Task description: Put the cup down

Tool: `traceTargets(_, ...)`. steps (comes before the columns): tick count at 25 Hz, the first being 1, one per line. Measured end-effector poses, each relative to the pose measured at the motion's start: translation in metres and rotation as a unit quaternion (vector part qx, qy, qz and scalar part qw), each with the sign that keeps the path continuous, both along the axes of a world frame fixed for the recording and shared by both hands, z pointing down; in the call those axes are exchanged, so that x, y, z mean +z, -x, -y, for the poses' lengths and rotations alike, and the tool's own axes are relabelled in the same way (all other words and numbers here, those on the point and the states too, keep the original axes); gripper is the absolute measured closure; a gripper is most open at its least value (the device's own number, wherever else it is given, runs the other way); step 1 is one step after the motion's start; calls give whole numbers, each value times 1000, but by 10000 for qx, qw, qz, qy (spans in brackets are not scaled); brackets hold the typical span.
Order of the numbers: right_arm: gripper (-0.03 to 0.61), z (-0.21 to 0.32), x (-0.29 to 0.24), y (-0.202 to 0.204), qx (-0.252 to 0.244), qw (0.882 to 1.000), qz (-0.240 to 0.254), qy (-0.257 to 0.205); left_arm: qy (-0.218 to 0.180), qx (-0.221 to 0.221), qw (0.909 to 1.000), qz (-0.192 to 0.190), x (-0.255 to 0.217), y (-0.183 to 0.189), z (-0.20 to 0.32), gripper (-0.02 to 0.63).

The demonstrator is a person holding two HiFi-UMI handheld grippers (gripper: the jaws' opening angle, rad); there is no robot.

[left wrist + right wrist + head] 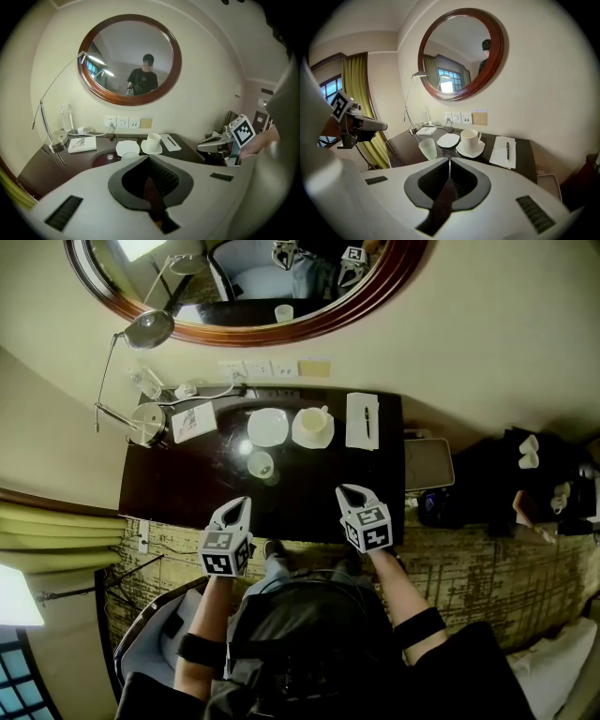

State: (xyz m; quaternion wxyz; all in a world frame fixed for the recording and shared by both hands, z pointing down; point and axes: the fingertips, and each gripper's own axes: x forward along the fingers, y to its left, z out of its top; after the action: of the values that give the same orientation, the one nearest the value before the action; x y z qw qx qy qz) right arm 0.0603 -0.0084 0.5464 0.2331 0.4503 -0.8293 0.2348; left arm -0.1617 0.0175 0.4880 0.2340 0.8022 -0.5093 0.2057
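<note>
Head view first, and both tongs hung over the near edge of the dark glossy wooden table [178, 486], neither one carrying a thing. The left tongs [242, 505] were clamped fully together, and the left gripper view confirmed it: jaws met, nothing between them. The right tongs [349, 491] were pinched shut too, and in the right gripper view the jaws closed on empty air.

And the cups? The small frosted glass cup [260, 465] stood upright on the table, free of both tongs, just beyond the left tongs and towards the middle. Behind it lay an empty round white plate [268, 427]. Right beside that was the white ceramic cup with a handle [314, 418], upright on its white saucer [471, 153]. Whichever cup was meant, it was down on the table and untouched.

To the right of the saucer lay a white paper notepad [355, 427] with a black pen [367, 422] on top. At the far left corner stood the silver desk lamp [147, 423], with a small white booklet [194, 420] beside its base. On the wall above were white wall sockets [258, 368] and an oval mirror in a brown wooden frame [129, 100].
</note>
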Motion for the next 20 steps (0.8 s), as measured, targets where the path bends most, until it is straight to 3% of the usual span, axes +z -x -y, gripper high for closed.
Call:
traceTargets(4,543,9,8,1,17,9999,-156,-50,-3,-14,10000,-10,2,-1,2,613)
traceTargets(11,299,40,19,12,-41,9995,-316,-50,180,134,9997,-11,11,-11,6,613)
traceTargets(13,174,54,29,16,-67,9994,-346,-69,199,155,9997,5,13,-12,11,613)
traceTargets(20,69,107,55,29,-7,9992,-393,-43,207,254,9995,49,22,-20,30,613)
